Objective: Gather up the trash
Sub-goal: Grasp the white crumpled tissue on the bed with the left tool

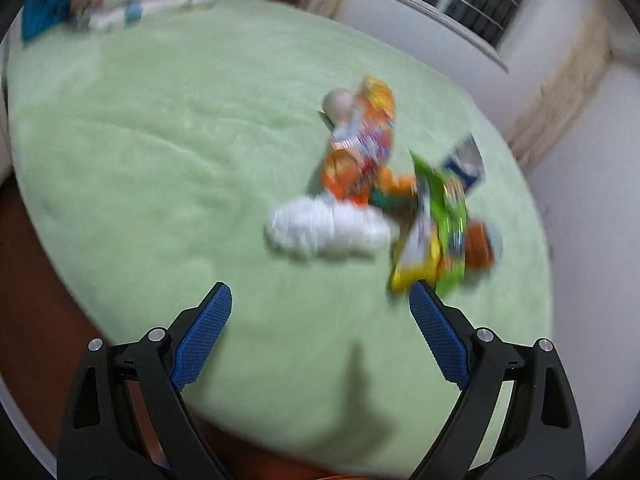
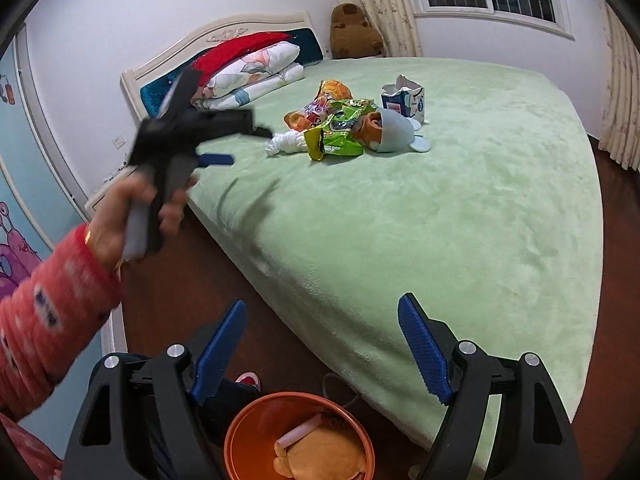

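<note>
Left tongs (image 1: 320, 300): blue pads spread wide, nothing between them, held above the near part of the bed (image 1: 180, 160). Same tongs seen blurred from the right wrist view (image 2: 224, 146), gripped by a hand (image 2: 132, 216) in a red patterned sleeve (image 2: 48, 320), raised over the bed's side edge, short of the trash.

Right tongs (image 2: 322, 320): pads spread wide, empty, held off the bed's near corner, directly above an orange bucket (image 2: 240, 432) standing on the dark floor against the bed. Inside the bucket: a white tube-like piece (image 2: 300, 432) and a tan crumpled item (image 2: 324, 456).

Trash heaped on the bed's green cover, toward the headboard (image 2: 224, 26) half, well apart from both tongs. In the heap: a white crumpled bag (image 2: 286, 144) nearest the bed's side edge, a green snack bag (image 2: 344, 136) touching it, an orange snack bag (image 2: 320, 106) behind, a pale blue cup (image 2: 394, 132) lying on its side, a torn blue-and-white carton (image 2: 404, 100) upright behind the cup.

Pillows (image 2: 256, 68) stacked at the headboard. Brown plush toy (image 2: 354, 34) beyond the bed's far corner, under the curtain (image 2: 384, 0).
</note>
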A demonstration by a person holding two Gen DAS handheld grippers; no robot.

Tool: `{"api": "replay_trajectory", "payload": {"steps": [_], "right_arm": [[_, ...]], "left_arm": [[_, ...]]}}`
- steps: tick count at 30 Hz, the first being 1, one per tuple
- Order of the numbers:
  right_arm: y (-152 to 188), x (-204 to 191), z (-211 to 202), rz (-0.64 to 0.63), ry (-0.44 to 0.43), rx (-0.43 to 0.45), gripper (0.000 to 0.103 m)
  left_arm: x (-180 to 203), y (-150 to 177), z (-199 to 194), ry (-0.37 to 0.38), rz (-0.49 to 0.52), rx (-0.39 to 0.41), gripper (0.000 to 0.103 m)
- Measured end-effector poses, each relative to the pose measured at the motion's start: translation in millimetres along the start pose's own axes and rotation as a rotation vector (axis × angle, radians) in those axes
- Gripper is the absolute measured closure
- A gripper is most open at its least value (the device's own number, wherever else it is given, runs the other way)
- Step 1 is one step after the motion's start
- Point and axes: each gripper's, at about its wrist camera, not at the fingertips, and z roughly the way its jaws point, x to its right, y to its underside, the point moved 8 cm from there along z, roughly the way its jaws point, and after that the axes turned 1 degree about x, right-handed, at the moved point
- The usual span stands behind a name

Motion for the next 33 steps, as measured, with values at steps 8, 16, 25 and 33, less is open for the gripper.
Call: {"api": "replay_trajectory", "payload": {"steps": [8,16,25,33], "right_arm": [[5,-9,2,-0.028,-0.001,-0.011,0.026],[10,-15,7,-0.023,-0.014,-0.027,0.026],[1,-17,8,-0.012,-0.01,-0.018,0.026],[-20,-14,14,0.001,-0.002,-0.002,0.026]], "left_arm": [[-10,-31,54,0.022,-0.238,-0.071,0.015],[-10,-25,54,0.002,-0.259,-0.079,0.057],[0,-25,3,0.022,-0.15,0.006,0.058],[6,-7,-51,-0.023,0.016,0.085,0.058]]}}
